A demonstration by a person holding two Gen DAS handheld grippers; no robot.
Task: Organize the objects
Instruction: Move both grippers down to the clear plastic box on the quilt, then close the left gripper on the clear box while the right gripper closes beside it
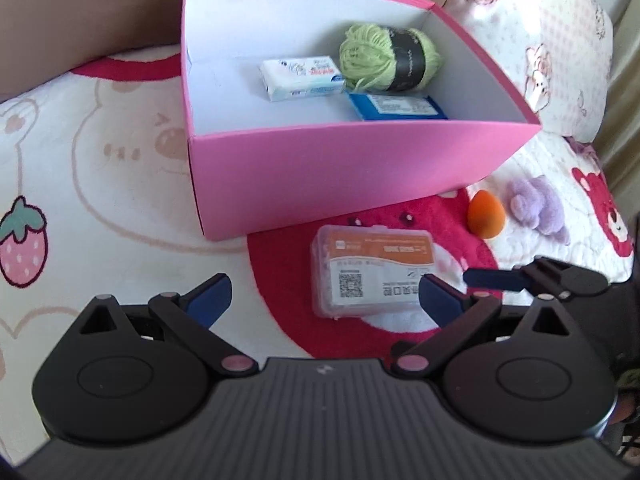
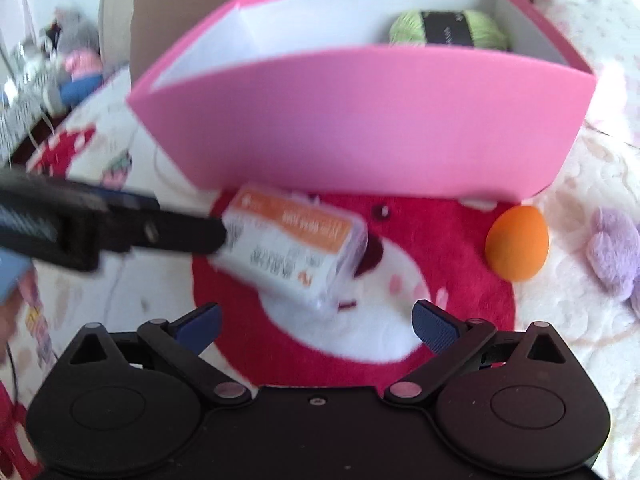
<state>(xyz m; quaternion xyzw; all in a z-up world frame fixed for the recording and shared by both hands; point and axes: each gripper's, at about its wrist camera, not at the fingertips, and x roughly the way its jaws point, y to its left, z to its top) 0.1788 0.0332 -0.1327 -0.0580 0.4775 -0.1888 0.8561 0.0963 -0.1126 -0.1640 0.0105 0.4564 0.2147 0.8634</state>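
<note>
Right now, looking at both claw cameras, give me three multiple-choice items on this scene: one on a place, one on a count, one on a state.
1. Where is the green yarn ball?
A. inside the pink box
B. on the blanket beside the box
C. in a claw

2. How many things lie in the box?
A. one
B. three
C. five

3. How does the right claw stand?
A. shut on the orange sponge
B. shut and empty
C. open, gripping nothing

Key: 1 A, the yarn sits in the box's far corner. 2 B, the yarn, a white packet and a blue packet. 3 C, its fingers are spread apart with the clear plastic case lying ahead, ungripped.
</note>
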